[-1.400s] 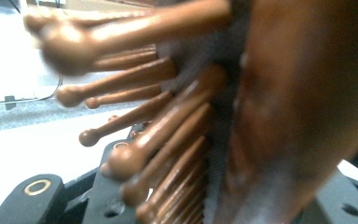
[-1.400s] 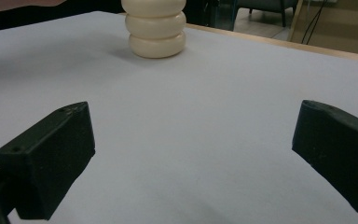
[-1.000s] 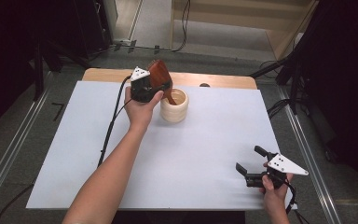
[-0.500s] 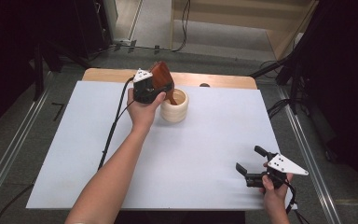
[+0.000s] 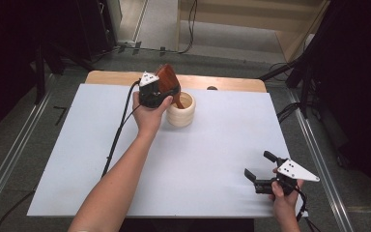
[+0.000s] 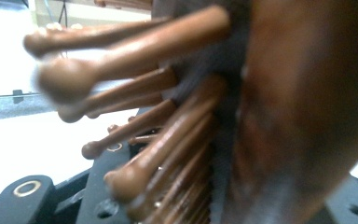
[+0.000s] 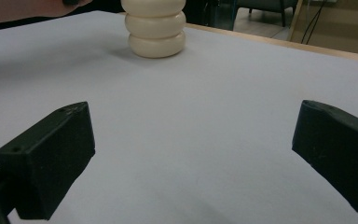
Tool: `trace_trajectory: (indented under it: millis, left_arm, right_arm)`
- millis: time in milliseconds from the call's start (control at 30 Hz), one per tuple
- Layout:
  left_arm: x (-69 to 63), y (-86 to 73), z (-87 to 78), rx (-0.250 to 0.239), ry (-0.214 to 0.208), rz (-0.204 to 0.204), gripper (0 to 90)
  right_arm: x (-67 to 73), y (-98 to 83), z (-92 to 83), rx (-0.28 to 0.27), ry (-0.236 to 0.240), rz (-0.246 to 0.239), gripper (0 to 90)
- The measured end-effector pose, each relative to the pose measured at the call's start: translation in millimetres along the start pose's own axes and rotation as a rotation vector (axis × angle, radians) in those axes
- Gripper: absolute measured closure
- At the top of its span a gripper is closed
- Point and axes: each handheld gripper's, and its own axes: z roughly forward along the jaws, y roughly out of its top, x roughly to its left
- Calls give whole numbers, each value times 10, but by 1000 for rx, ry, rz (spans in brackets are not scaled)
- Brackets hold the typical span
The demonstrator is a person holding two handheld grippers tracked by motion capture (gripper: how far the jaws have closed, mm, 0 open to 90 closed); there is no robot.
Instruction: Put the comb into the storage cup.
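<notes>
Though blurred close-up, left gripper [image 5: 160, 92] grips brown wooden hairbrush [image 5: 168, 81], bristle pins knob-tipped; handle end hidden inside ribbed cream cup [image 5: 182, 109], far table centre. Right gripper [image 5: 262, 170] jaws wide, empty.

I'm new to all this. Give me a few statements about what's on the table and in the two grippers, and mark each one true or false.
1. The left gripper holds a wooden hairbrush. True.
2. The brush's handle end reaches into the cream ribbed cup. True.
3. The right gripper is clamped on the cup. False: it is open and holds nothing, near the table's front edge.
4. The cup lies on its side. False: it stands upright.
5. The table has a white top. True.
</notes>
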Motion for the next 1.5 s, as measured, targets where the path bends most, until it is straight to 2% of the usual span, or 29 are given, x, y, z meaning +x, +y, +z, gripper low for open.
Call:
trace_trajectory:
  millis: [233,400,433,567,667,800,933,1033,1133,1200,1500]
  left_arm:
    - [66,-24,-23,8,17,-17,459]
    - [63,-26,-38,12,14,17,394]
    - [62,-25,-42,16,23,20,369]
    - [87,-28,-55,31,12,7,209]
    - [74,-23,-69,34,4,22,118]
    - [37,-11,-89,34,19,56,21]
    - [41,-5,-104,40,11,55,0]
    - [31,-24,-119,41,28,78,0]
    - [45,-36,-142,39,28,81,0]
    - [56,-40,-160,36,21,75,0]
    - [52,-69,-241,36,8,100,0]
  right_arm:
    - [-1,0,2,0,-1,0,0]
    - [-6,0,2,-2,-2,5,0]
    - [-6,0,2,-2,-2,5,0]
    - [-5,-1,4,-1,-3,3,0]
    - [-5,-1,5,-2,-3,4,0]
    - [-5,-1,5,-1,-3,4,0]
    - [-6,-1,5,-1,-3,4,0]
    - [-5,-1,4,-1,-3,3,0]
    - [-6,-1,3,-2,-2,3,0]
    - [-6,-1,3,-2,-1,3,0]
    - [-5,-1,5,0,-1,1,0]
